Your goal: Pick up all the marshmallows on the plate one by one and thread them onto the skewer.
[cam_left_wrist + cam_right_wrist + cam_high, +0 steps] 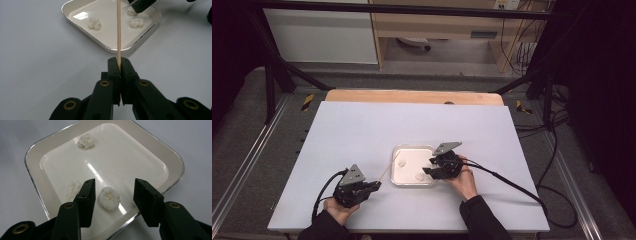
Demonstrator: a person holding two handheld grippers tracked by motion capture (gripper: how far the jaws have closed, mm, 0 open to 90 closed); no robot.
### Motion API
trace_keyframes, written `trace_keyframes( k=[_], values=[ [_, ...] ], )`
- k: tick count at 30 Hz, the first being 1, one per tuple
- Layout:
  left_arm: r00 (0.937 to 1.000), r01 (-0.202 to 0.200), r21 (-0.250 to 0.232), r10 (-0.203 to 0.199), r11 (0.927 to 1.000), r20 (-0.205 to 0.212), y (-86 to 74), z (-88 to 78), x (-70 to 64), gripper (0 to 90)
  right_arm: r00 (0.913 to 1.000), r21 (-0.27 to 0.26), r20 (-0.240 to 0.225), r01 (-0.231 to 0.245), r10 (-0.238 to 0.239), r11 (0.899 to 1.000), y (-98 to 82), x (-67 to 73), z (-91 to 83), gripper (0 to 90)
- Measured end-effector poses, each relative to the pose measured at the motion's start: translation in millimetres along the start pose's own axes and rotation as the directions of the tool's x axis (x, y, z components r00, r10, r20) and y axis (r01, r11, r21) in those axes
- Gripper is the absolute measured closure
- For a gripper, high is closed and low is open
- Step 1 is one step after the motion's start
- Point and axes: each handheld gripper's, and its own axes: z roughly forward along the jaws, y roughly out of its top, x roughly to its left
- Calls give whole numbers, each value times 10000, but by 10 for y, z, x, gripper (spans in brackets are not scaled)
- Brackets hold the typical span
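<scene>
Bench [362,130] first: white sheet, nearly bare, wooden edge at the far side. We see a square white tray [397,150] near the middle with three pale puffy lumps in it. The left gripper [373,186] sits just left of the tray, clenched on a thin wooden skewer [119,32] that slants up over the tray's near rim. The right gripper [113,192] hangs over the tray's right part, jaws apart and straddling one lump [108,198] near the rim — pads not touching it, so nothing grasped yet.

Step in hand, as we judge it: pinch that lump so it can go on the skewer. To do it well, we'd centre the lump between the pads, close gently — it looks soft and could crush — and lift clear of the rim before moving.

In the way: a second lump [73,190] lies just beside the left jaw and may get nudged; the third lump [86,141] is well apart. The tray rim sits close under the jaws.
</scene>
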Motion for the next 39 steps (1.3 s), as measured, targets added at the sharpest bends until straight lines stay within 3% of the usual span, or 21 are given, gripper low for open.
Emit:
trace_keyframes(
  k=[14,25,39],
  values=[
    [10000,6,-90,-6,10000,2,3,-5,-8,880,9995,125,-201,-245,247,9996,-24,18,54,673],
    [9999,-42,-32,42,10000,94,-3,21,-26,880,9993,-13,-53,-379,379,9993,-28,29,38,733],
    [9999,-84,-133,85,9999,94,0,28,-54,880,9975,-1171,-481,-564,510,9915,91,30,-266,748]
  ],
)
